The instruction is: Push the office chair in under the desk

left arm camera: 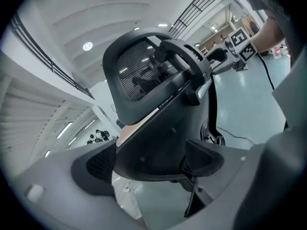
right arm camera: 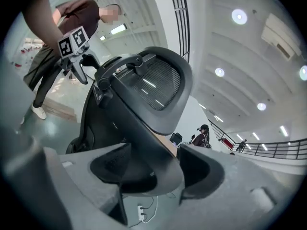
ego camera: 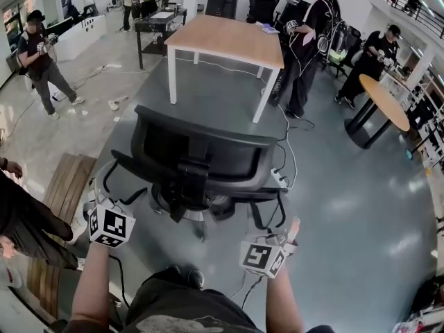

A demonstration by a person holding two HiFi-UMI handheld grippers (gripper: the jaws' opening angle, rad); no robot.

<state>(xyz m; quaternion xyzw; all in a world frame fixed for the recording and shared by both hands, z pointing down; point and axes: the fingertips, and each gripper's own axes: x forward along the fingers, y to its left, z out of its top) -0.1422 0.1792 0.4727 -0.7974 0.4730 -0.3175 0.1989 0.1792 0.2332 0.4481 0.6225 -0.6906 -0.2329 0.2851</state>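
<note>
Chair stands short of the desk, back toward you. Your left gripper and right gripper gape wide, each straddling a chair edge, unclamped.

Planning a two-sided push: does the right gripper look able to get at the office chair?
Likely yes: the right gripper stands open with part of the office chair between its jaws.

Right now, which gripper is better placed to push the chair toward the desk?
Left, marginally: left gripper sits closer against the office chair; right gripper hangs farther back. Both straddle it, open.
</note>
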